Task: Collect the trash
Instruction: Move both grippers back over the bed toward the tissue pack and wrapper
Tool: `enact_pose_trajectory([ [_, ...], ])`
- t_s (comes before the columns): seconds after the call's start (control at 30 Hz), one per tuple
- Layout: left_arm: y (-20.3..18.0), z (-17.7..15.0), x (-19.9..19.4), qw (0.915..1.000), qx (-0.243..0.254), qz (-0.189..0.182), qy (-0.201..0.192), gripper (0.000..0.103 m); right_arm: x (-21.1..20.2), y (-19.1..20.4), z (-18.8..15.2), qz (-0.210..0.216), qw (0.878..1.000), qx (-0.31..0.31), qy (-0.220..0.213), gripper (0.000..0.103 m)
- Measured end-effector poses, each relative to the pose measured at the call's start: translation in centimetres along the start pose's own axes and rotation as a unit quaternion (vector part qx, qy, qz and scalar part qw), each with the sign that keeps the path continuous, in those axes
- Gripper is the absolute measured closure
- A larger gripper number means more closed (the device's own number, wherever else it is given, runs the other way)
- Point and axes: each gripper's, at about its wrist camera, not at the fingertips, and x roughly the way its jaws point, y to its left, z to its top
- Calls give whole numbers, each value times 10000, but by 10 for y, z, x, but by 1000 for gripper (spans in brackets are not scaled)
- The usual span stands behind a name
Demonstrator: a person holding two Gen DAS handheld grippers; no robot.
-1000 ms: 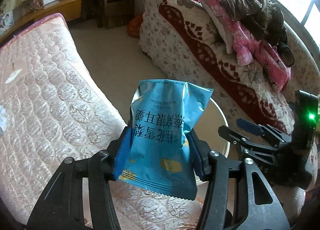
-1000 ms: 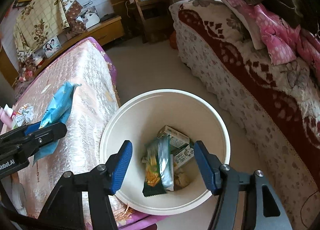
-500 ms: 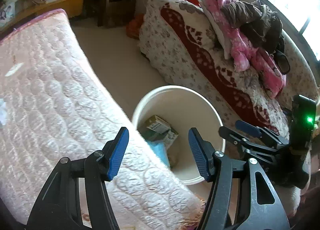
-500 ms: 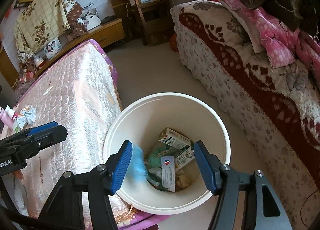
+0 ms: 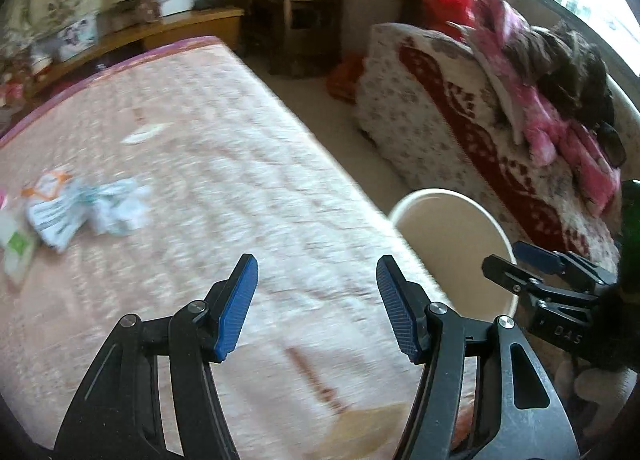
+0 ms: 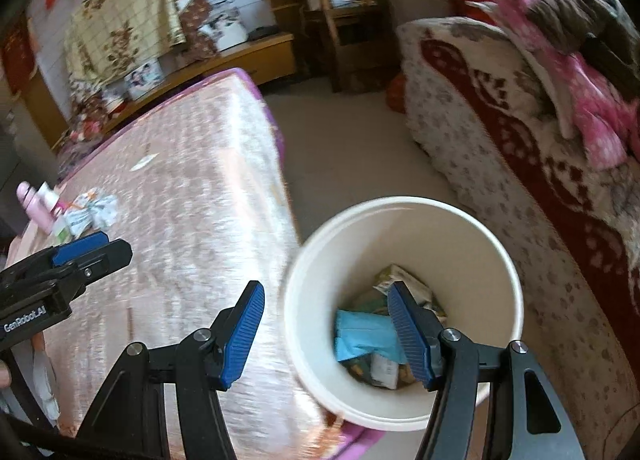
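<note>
Hovering over the quilted mattress (image 5: 224, 164), the left gripper (image 5: 316, 308) has its jaws spread wide with nothing between them, and the right gripper (image 6: 326, 334) is likewise released and empty above the white bin (image 6: 508, 280). The remaining trash, a crumpled white wrapper (image 5: 116, 208) with a few small packets beside it, lies on the mattress well ahead of the left jaws and off to their left. The bin sits just beyond the right jaws, partly behind the right finger. One risk, as I judge it, is that a thin, crumpled wrapper on soft quilting may slide or flatten under the pads, so the jaws could pinch fabric along with it or miss it altogether. Another is that both views are smeared by motion, so a hasty reach could land short. Only the right wrist view looks down into the bin, showing a blue packet (image 6: 360, 334) and small cartons at the bottom, plus a pink bottle (image 6: 34, 206) near the wrapper; the left wrist view catches only the bin's rim and upper wall, but shows the wrapper more closely.
</note>
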Motion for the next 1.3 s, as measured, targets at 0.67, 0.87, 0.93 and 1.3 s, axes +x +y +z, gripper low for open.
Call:
enact_pose_trajectory([
  [0.67,231,-40,-62,9798,-1555,1257,-48,43,51,180,17,1072,9857,-1226,440,35],
  [0.87,300,-37,-61,9683,-1992,1505,-35,43,77,230,33,1367,9786,-1466,470,33],
  [0.93,320,-35,-58,9639,-2143,1582,-34,43,87,242,40,1401,9766,-1561,469,33],
  [1.3,330,-31,-24,9738,-2158,686,187,43,141,298,79,1762,9647,-1905,443,29],
])
